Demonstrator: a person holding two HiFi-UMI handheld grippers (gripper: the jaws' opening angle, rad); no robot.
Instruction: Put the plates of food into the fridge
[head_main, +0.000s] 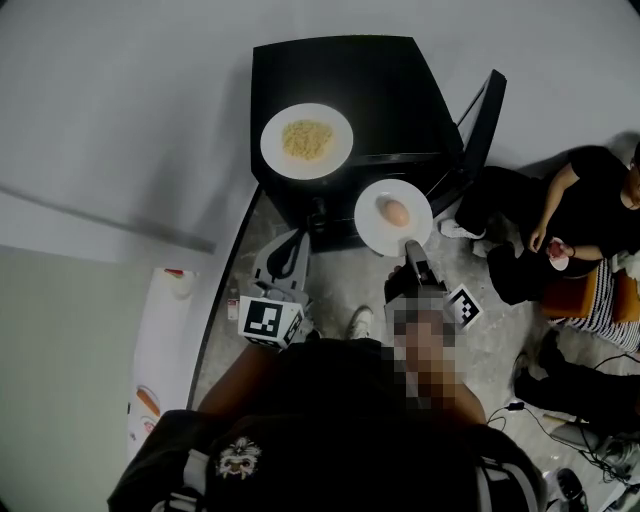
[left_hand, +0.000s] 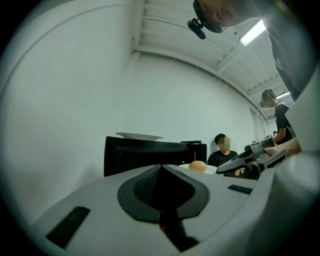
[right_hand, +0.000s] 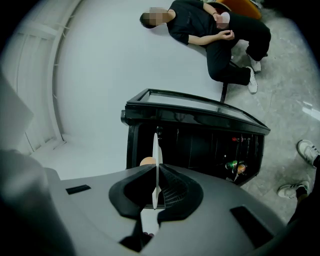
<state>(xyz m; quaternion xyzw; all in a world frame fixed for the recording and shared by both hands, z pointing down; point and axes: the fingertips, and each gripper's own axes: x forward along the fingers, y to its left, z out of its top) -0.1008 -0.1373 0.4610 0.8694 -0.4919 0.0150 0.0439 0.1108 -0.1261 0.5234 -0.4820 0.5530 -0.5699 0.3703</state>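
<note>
The right gripper (head_main: 409, 246) pinches the near rim of the plate (head_main: 372, 229) with an egg-like food, holding it flat before the open fridge (head_main: 390, 90), likely to slide it in. The noodle plate (head_main: 338, 148) sits on the fridge top. The left gripper (left_hand: 161, 174), closed and empty, hangs clear on the left.

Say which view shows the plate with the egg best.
Head view: the whole plate from above, egg on it, right claw on its rim. Right gripper view shows it edge-on; left gripper view only a sliver under the egg.
</note>
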